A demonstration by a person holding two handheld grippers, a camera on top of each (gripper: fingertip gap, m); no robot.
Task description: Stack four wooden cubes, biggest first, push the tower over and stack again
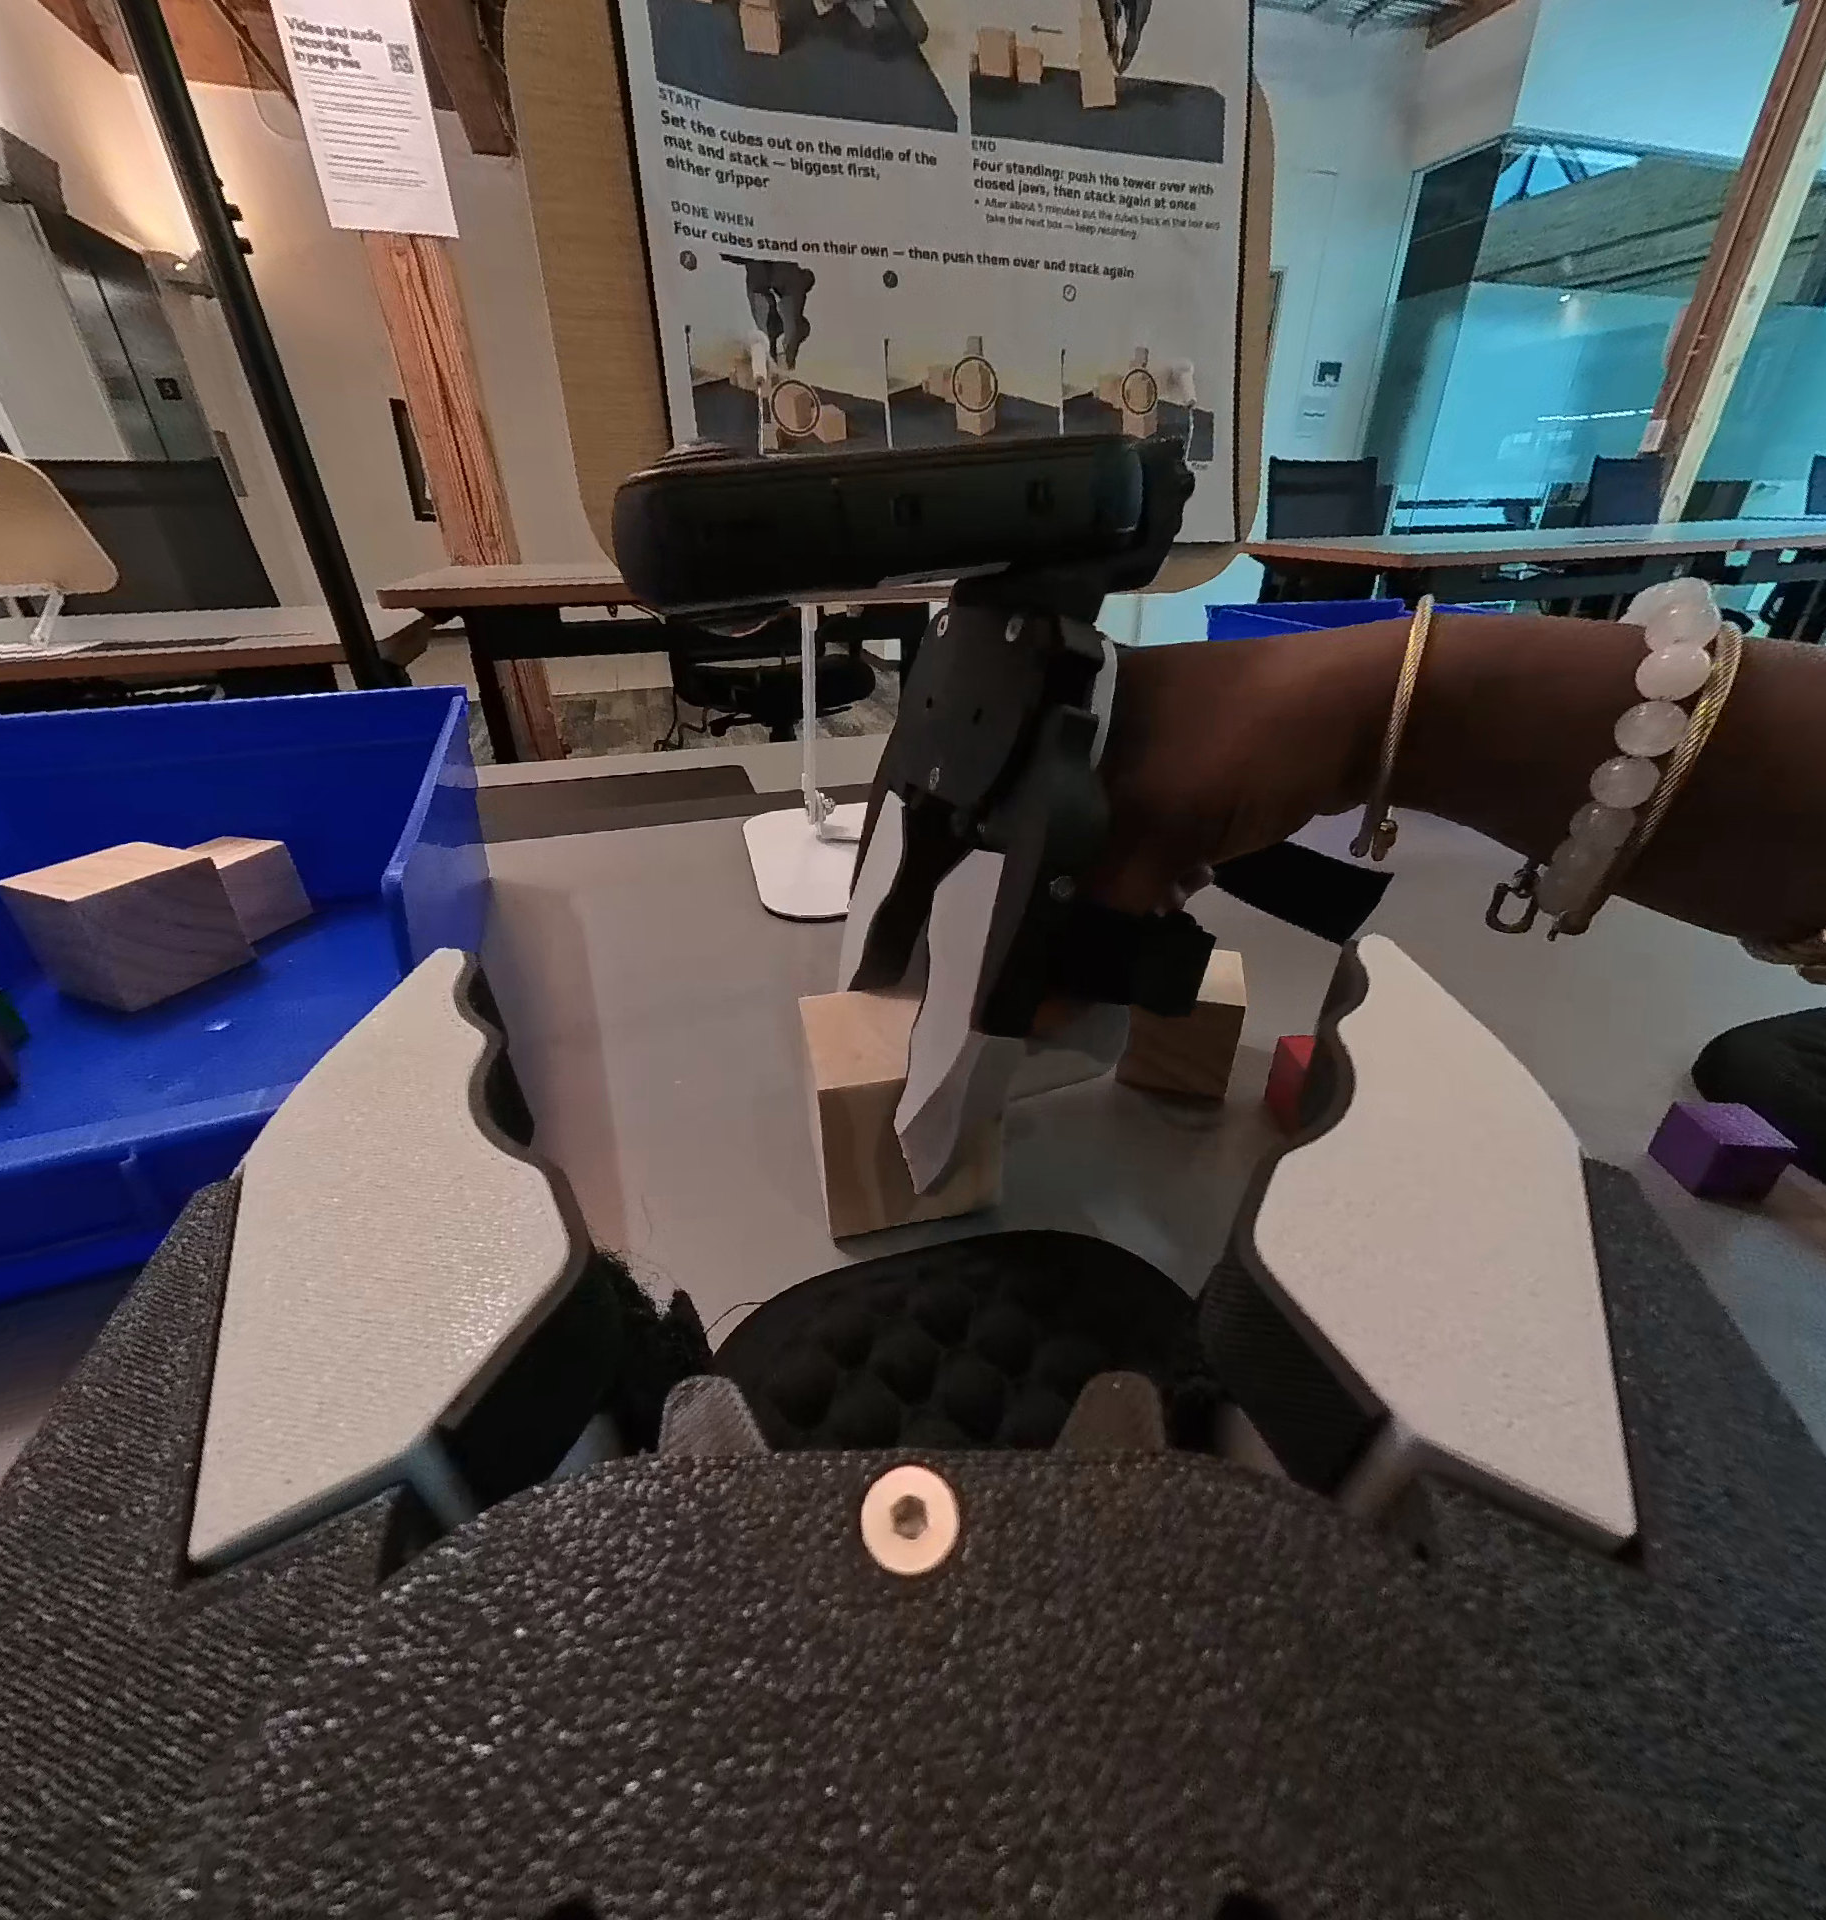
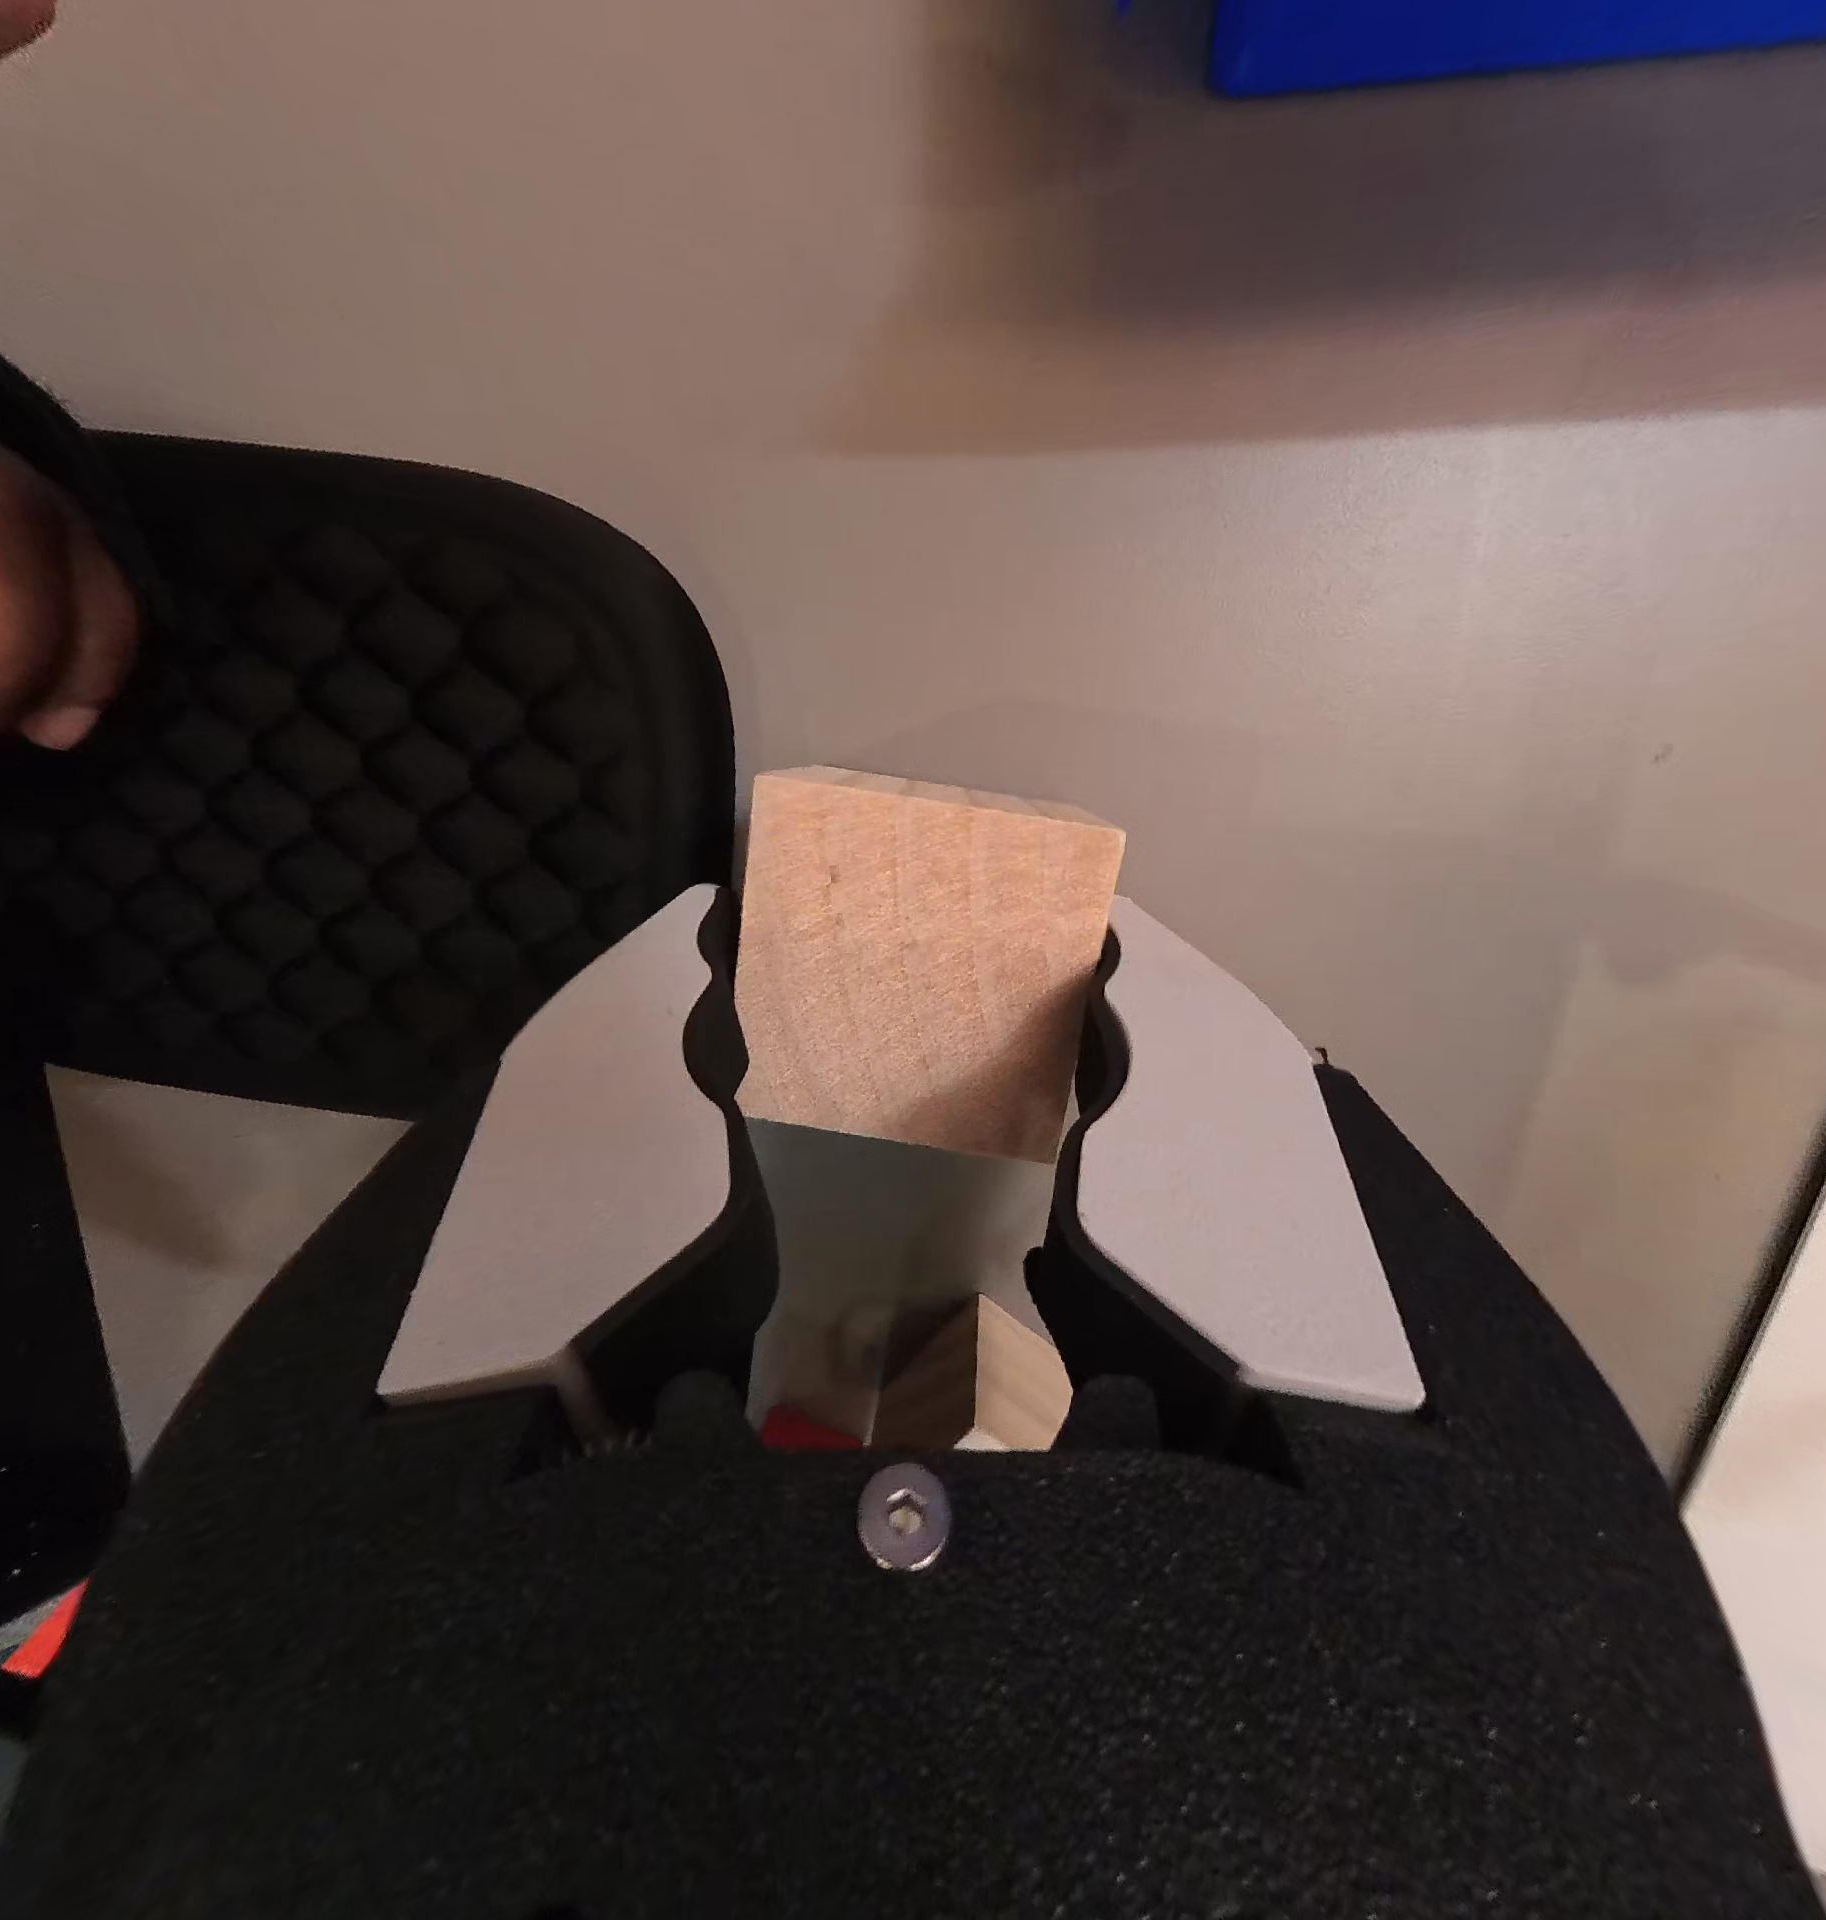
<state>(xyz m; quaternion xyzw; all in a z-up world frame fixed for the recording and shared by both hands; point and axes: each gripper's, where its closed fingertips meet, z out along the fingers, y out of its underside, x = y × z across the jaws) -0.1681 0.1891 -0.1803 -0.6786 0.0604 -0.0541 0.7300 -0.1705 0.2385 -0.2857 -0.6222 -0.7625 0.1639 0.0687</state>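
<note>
Left claw [image 1: 909, 1039]: spread wide, nothing between its grey fingers [image 1: 389, 1226]; it hovers low over the desk [image 1: 639, 997], facing the pale wooden cube.
Right claw [image 2: 914, 997]: closed on a pale wooden cube [image 2: 924, 966]; both dark pads press against the cube's opposite side faces. In the left wrist view the same claw [image 1: 950, 1122] points downward from a hand [image 1: 1231, 769], with the cube [image 1: 878, 1132] at its tips.
Pale wooden cube: landmark for this scene. Whether it rests on the desk or hangs just above it cannot be told.
Second wooden block [image 1: 1189, 1039]: behind and to the right of the pale wooden cube, partly hidden by the right claw's body.
Red cube [image 1: 1291, 1070]: right of the second wooden block, just beside the left claw's right finger.
Purple cube [image 1: 1719, 1148]: further right of the pale wooden cube, well apart from it, on the desk.
Blue bin [image 1: 202, 769]: left of the pale wooden cube, well apart; it contains two wooden blocks [image 1: 130, 920], touching one another.
White stand base [image 1: 800, 862]: behind the pale wooden cube, on the desk.
Poster [image 1: 940, 208]: upright behind the white stand base, printed with pictures and writing.
</note>
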